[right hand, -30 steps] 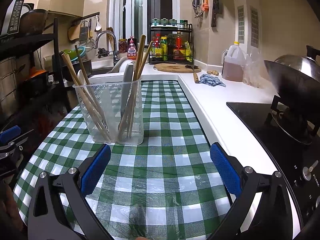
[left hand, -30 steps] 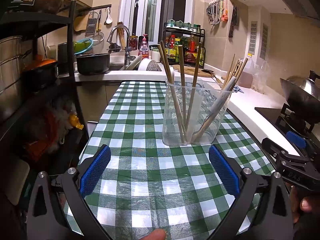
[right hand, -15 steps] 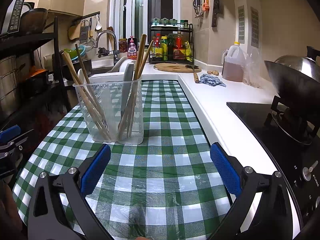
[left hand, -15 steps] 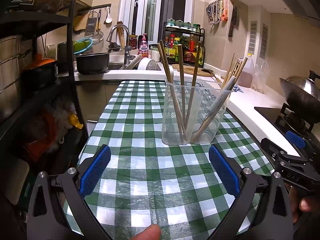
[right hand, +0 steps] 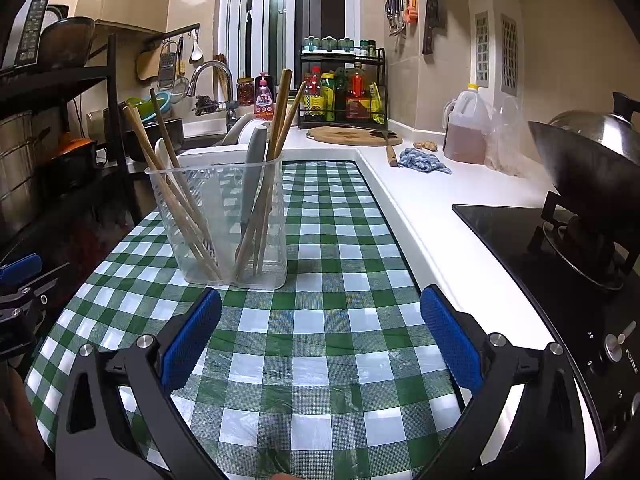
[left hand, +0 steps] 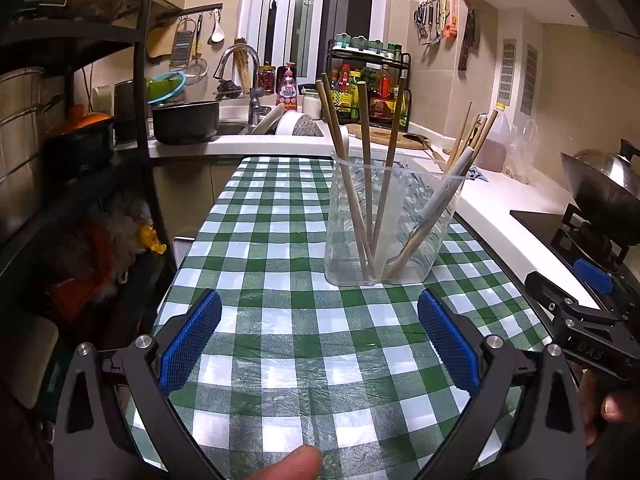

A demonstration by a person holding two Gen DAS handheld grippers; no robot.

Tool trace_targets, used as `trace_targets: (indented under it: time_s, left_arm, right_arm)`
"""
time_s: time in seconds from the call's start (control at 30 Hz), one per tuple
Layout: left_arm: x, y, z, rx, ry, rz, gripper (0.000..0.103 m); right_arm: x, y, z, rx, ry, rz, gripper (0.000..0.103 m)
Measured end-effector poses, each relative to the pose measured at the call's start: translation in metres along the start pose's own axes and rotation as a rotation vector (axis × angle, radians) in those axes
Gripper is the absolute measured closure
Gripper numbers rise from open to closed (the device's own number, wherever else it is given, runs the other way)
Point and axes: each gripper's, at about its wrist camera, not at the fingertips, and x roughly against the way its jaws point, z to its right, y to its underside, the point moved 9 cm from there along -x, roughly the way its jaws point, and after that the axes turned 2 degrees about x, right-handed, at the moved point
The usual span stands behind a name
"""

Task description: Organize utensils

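A clear plastic utensil holder (left hand: 394, 220) stands upright on the green checked tablecloth (left hand: 280, 320). It holds several wooden chopsticks (left hand: 366, 152) and a white-handled utensil (left hand: 448, 188). It also shows in the right wrist view (right hand: 224, 220), with chopsticks (right hand: 276, 128) and a grey handle (right hand: 254, 160) in it. My left gripper (left hand: 318, 336) is open and empty, a little short of the holder. My right gripper (right hand: 320, 336) is open and empty, in front of and right of the holder. The right gripper's body (left hand: 584, 328) shows at the right of the left wrist view.
A white counter (right hand: 440, 208) runs along the right with a hob (right hand: 540, 248), a wok (right hand: 592, 168), an oil jug (right hand: 466, 128), a blue cloth (right hand: 422, 160) and a cutting board (right hand: 352, 136). A black shelf rack (left hand: 80, 140) stands left. The sink (left hand: 240, 120) is behind.
The view of the left gripper has drifted back slightly from the holder. Both grippers stay open and empty. The holder has not moved.
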Motion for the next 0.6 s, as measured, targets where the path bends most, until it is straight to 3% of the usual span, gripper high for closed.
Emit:
trace_targets:
  time_s: [0.6]
  left_arm:
    - [-0.0056, 0.008, 0.0001, 0.002, 0.006, -0.02, 0.008]
  right_arm:
    - [0.0, 0.0002, -0.0006, 0.002, 0.0, 0.0, 0.005]
